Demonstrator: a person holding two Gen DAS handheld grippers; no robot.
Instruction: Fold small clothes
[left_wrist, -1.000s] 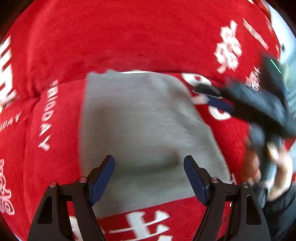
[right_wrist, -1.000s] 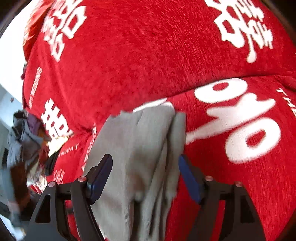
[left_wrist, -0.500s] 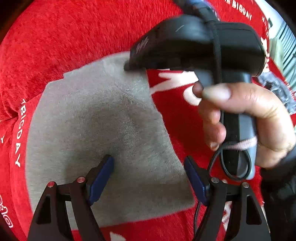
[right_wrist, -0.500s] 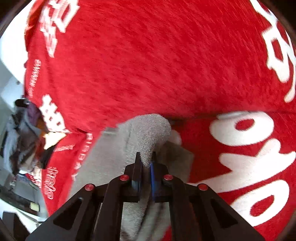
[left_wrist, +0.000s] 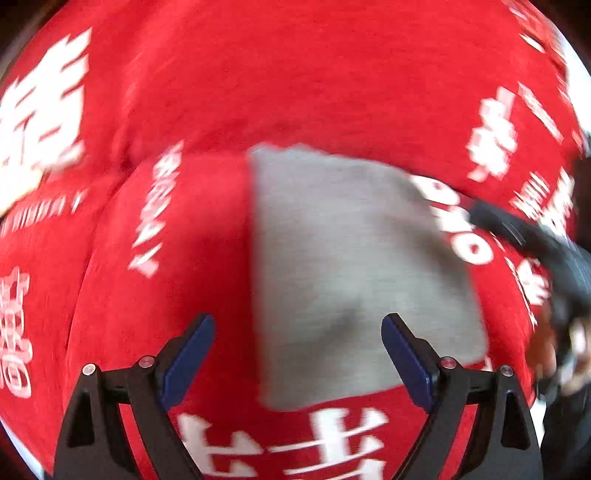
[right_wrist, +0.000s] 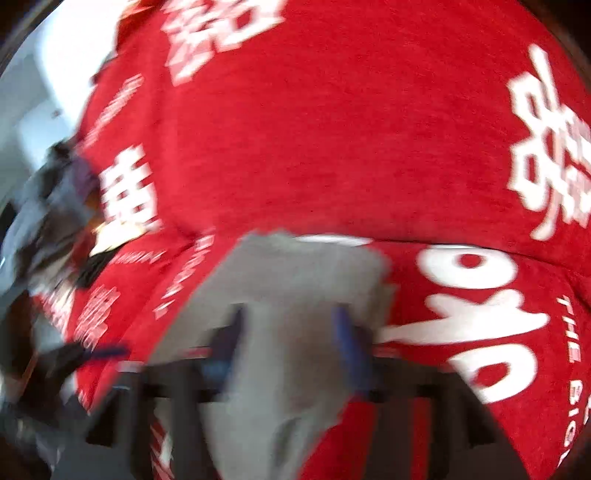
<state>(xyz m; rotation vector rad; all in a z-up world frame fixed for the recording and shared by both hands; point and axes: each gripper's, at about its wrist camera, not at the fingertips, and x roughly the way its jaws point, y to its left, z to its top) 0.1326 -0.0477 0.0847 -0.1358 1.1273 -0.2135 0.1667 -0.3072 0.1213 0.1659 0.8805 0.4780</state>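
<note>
A small grey garment (left_wrist: 354, 266) lies folded flat on the red cloth with white lettering (left_wrist: 295, 74). My left gripper (left_wrist: 297, 354) is open above the garment's near left part, nothing between its fingers. The right gripper's body (left_wrist: 535, 243) shows at the right edge of the left wrist view. In the blurred right wrist view the grey garment (right_wrist: 295, 295) lies just ahead, and my right gripper (right_wrist: 290, 343) has its blue fingers apart, straddling the fabric.
The red cloth (right_wrist: 332, 129) covers the whole work surface. A heap of dark and grey clothes (right_wrist: 44, 206) lies at the left edge in the right wrist view. The person's hand (left_wrist: 554, 350) is at the right.
My right gripper was shut on a fold of the grey garment; its fingers have now opened and it has pulled back to the right. My left gripper stayed open and shifted left.
</note>
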